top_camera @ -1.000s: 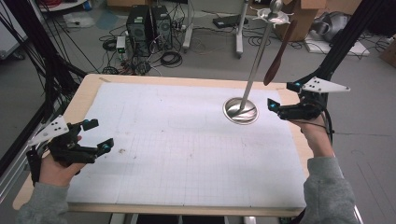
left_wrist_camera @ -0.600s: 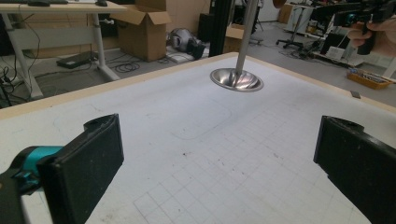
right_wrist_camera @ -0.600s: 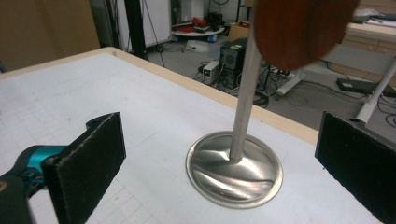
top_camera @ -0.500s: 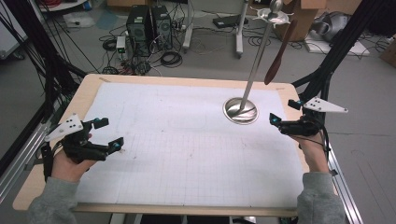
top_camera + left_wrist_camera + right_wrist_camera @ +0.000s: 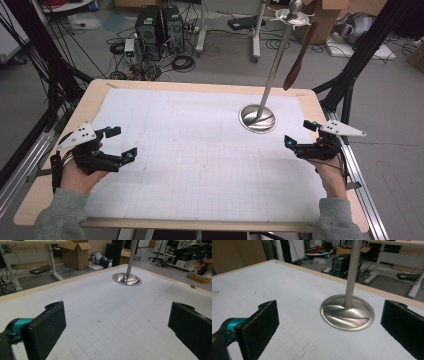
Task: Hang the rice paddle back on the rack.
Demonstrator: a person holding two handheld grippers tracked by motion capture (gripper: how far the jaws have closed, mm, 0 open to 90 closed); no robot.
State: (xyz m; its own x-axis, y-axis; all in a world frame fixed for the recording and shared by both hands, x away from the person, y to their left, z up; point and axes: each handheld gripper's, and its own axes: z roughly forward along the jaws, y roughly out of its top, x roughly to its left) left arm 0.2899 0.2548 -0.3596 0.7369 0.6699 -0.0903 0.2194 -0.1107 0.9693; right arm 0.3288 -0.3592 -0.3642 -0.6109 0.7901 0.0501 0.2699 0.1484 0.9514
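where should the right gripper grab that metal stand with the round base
On the upright pole, just above the round base, coming in level from the right gripper's side. The base is flat and wide with no edge to pinch, while the slim pole would probably fit between the open jaws.

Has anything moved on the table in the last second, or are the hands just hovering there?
Both hands drifted back toward the person's edge of the table. The left gripper also slid a little inward, and the right gripper pulled away from the metal stand. Both are open and holding nothing. The stand and the brown utensil hanging from it stayed put.
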